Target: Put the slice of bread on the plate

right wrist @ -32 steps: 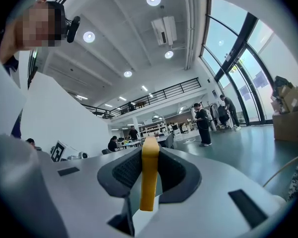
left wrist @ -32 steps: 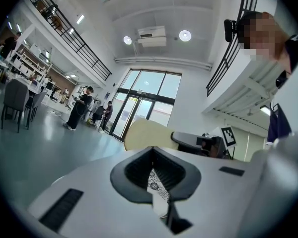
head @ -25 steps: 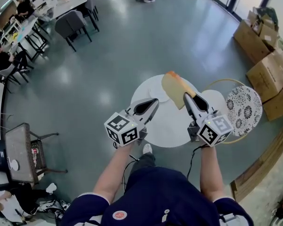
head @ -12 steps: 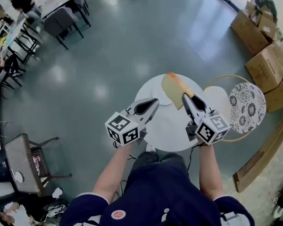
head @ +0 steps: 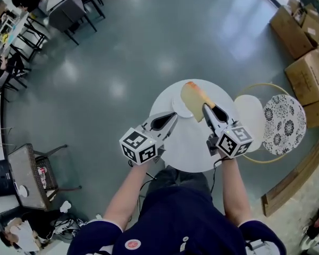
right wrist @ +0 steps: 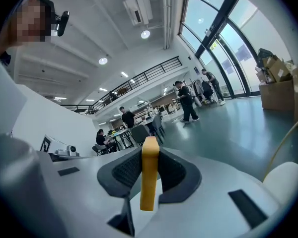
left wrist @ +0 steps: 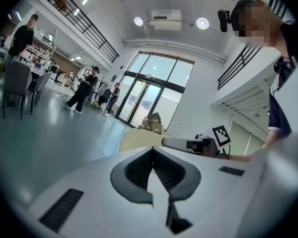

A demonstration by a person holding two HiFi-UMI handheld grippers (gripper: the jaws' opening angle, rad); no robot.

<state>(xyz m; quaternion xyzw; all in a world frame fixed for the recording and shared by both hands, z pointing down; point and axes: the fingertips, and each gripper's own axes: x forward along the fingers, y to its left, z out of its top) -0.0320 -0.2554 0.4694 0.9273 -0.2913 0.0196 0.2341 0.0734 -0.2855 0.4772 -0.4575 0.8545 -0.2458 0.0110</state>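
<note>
A tan slice of bread [head: 194, 96] hangs over the round white table [head: 189, 147], and my right gripper [head: 206, 109] is shut on its near edge. Seen edge-on in the right gripper view, the bread [right wrist: 149, 175] stands upright between the ribbed pads. A small white plate [head: 176, 108] lies on the table just left of the slice and is partly hidden by it. My left gripper [head: 169, 119] hovers at the table's left side with its jaws shut and nothing between them. In the left gripper view the bread [left wrist: 138, 139] shows beyond that gripper's tips [left wrist: 153, 150].
A white round stool seat [head: 249, 116] and a patterned disc [head: 285, 123] inside a thin hoop stand right of the table. Cardboard boxes [head: 304, 33] sit at the far right. Chairs and desks [head: 69, 12] fill the upper left. The floor is grey.
Both grippers have sunk toward the table. The bread has stayed in the right gripper and now sits closer over the plate. The left jaws stay together.
</note>
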